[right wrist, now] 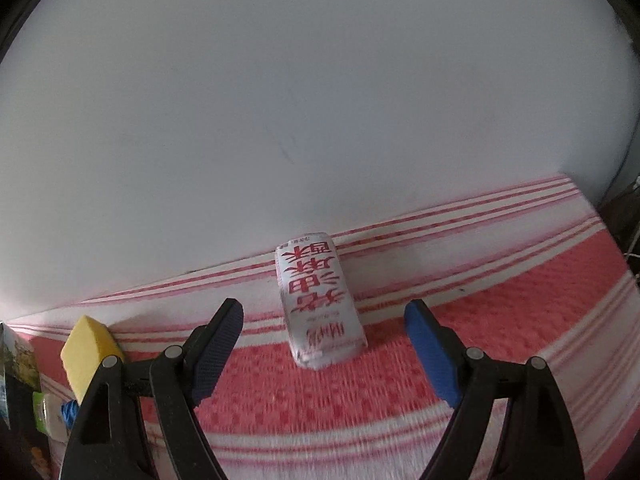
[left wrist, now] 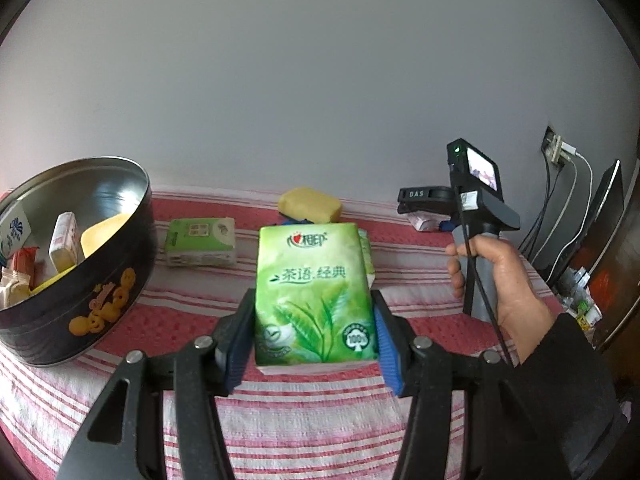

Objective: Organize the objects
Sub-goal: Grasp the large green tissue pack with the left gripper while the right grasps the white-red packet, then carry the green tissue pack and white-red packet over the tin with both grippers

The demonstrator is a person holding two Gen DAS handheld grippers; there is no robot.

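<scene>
My left gripper is shut on a green tissue pack and holds it above the striped cloth. A round black tin at the left holds several snack packs and a yellow sponge. A second green tissue pack and a yellow sponge lie behind. My right gripper is open, its fingers either side of a white snack pack with red writing lying near the wall. The right gripper's handle, held by a hand, shows in the left wrist view.
A red and white striped cloth covers the surface, which ends at a white wall. A yellow sponge and a green pack sit at the left of the right wrist view. Cables and a dark monitor stand at the far right.
</scene>
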